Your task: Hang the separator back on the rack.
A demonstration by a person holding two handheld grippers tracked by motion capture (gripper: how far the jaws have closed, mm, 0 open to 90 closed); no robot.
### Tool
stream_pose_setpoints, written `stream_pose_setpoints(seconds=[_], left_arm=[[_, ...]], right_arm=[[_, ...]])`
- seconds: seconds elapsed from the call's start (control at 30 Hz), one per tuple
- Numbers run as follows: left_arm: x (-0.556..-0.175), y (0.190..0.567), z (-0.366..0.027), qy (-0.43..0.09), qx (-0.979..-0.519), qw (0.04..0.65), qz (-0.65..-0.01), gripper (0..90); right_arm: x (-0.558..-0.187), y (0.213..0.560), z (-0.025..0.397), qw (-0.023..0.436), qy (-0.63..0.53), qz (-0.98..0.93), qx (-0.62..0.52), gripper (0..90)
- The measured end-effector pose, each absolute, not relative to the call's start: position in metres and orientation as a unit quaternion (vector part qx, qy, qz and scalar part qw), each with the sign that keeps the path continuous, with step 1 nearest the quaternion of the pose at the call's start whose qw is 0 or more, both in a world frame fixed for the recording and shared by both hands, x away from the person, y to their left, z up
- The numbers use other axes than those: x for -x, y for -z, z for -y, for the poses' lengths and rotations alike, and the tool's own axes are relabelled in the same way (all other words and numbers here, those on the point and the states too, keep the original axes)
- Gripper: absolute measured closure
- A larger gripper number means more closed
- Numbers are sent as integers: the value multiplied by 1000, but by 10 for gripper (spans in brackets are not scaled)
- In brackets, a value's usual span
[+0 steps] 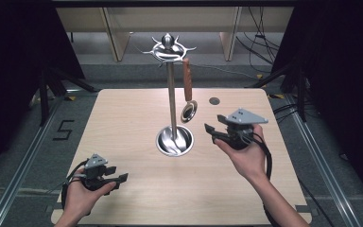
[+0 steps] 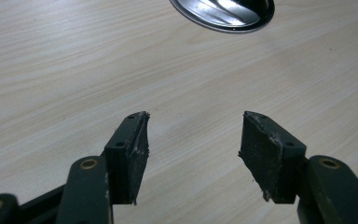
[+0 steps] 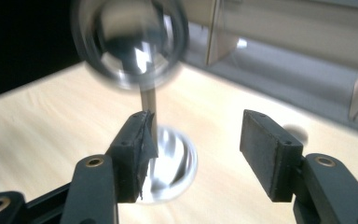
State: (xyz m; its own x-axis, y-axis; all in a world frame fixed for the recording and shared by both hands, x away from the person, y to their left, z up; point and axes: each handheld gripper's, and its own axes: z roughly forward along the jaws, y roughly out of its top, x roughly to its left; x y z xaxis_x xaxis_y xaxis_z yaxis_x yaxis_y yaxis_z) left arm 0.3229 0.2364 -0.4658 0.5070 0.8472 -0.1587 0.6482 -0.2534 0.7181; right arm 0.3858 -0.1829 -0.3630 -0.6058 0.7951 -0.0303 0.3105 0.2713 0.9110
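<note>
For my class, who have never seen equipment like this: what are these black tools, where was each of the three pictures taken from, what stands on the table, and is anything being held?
There is no robot here. A person holds a black two-jaw hand tool in each hand: the left gripper and the right gripper.

The high view looks down from above the person's side of the table. The other two pictures come from small cameras riding on each gripper, looking along its jaws.

On the light wooden table stands a shiny steel utensil stand with a round base, an upright pole and hooks on top. From one hook hangs a metal ladle with a brown wooden handle.

Nothing is held. Both grippers are open, with bare space between their jaws: the left gripper over plain table, the right gripper facing the stand.
</note>
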Motion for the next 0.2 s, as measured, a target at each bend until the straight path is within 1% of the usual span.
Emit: stream_pose_setpoints(seconds=[0.03, 0.1, 0.13, 0.17, 0.2], left_arm=[[-323, 464, -239, -127, -796, 365, -467, 411], [-323, 465, -235, -127, -783, 380, -476, 411], [-323, 464, -238, -126, -798, 365, -463, 411], [-323, 463, -239, -127, -801, 360, -461, 411], [-323, 465, -236, -133, -788, 377, -468, 411]], right_arm=[[-384, 370, 187, 248, -476, -758, -369, 445], [-381, 388, 197, 245, -469, -759, -379, 443], [-379, 392, 199, 234, -467, -757, -392, 441], [-377, 399, 203, 226, -464, -757, -401, 439], [-377, 404, 204, 230, -466, -754, -401, 437]])
